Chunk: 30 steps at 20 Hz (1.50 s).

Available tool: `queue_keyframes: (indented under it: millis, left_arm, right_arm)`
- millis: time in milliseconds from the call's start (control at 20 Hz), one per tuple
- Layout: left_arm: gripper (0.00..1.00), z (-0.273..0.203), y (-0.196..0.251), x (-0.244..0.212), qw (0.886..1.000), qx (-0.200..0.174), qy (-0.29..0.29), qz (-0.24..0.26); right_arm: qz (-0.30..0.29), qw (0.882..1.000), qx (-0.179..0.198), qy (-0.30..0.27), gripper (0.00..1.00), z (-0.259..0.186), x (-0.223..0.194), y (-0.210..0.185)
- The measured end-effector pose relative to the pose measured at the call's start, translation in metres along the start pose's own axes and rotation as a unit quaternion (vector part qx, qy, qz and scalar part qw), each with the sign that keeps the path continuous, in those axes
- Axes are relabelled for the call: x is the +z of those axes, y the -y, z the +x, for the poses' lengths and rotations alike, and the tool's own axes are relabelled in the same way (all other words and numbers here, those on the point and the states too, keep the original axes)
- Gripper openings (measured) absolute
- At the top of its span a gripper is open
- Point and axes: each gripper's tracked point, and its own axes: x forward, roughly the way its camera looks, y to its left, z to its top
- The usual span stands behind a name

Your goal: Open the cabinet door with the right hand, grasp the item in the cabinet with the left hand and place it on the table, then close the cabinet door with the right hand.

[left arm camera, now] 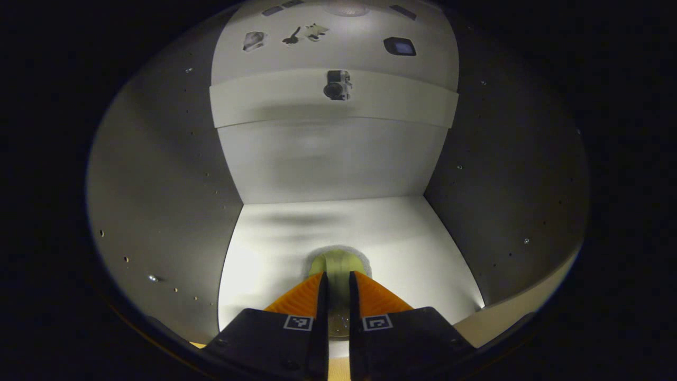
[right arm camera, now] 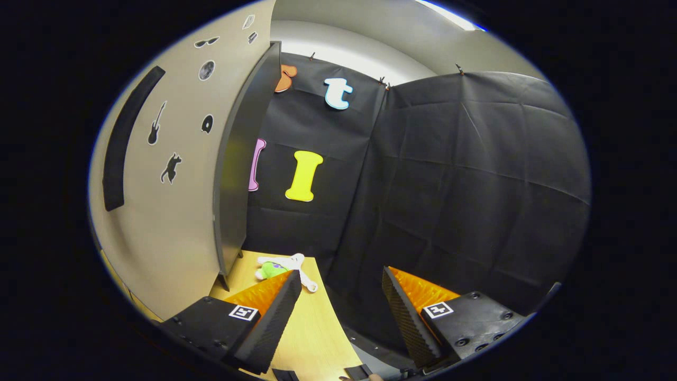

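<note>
Left gripper [left arm camera: 337,286] fingers clenched on a yellow-green item [left arm camera: 338,262] inside the cabinet [left arm camera: 158,211]; right gripper [right arm camera: 341,288] fingers released; no readable writing.

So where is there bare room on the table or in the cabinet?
Table: bare wood nearer than the small toy by the open cabinet door. Cabinet floor: free on both sides of the pale green item between the left tongs.

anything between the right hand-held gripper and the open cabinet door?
In the right gripper view, only bare wooden table separates the right hand-held gripper from the cabinet door; a small white-and-green toy lies farther back.
</note>
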Motion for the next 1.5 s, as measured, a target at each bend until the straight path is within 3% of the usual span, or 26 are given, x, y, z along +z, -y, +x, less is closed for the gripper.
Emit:
queue_keyframes:
  millis: [150, 300, 500, 700, 950, 1100, 1250, 1500]
  left_arm:
    - [0.16, -0.023, 0.006, -0.010, 0.999, -0.027, -0.004, -0.030]
    - [0.15, -0.058, 0.004, -0.029, 1.000, -0.026, 0.005, -0.016]
    - [0.16, -0.116, 0.019, -0.072, 0.997, -0.070, 0.019, -0.032]
    - [0.15, -0.155, 0.019, -0.120, 0.996, -0.073, 0.034, -0.039]
    - [0.15, -0.159, 0.029, -0.178, 0.993, -0.073, 0.050, -0.075]
    - [0.15, -0.148, 0.034, -0.218, 0.994, -0.056, 0.060, -0.068]
    - [0.16, -0.137, 0.043, -0.260, 0.995, -0.039, 0.082, -0.049]
    - [0.15, -0.116, 0.067, -0.331, 0.996, -0.046, 0.062, -0.035]
  right_arm:
    - [0.013, 1.000, 0.019, 0.014, 0.97, 0.000, 0.006, -0.004]
    - [0.043, 0.997, 0.049, 0.035, 0.94, 0.002, 0.021, -0.015]
    - [0.068, 0.991, 0.089, 0.066, 0.98, 0.000, 0.042, -0.033]
    - [0.068, 0.990, 0.103, 0.073, 0.97, -0.002, 0.048, -0.044]
    - [0.075, 0.984, 0.126, 0.097, 0.98, -0.021, 0.060, -0.062]
    - [0.084, 0.974, 0.159, 0.140, 0.97, -0.036, 0.082, -0.070]
    - [0.105, 0.964, 0.191, 0.149, 0.97, -0.042, 0.091, -0.083]
    - [0.094, 0.968, 0.184, 0.143, 0.97, -0.049, 0.087, -0.085]
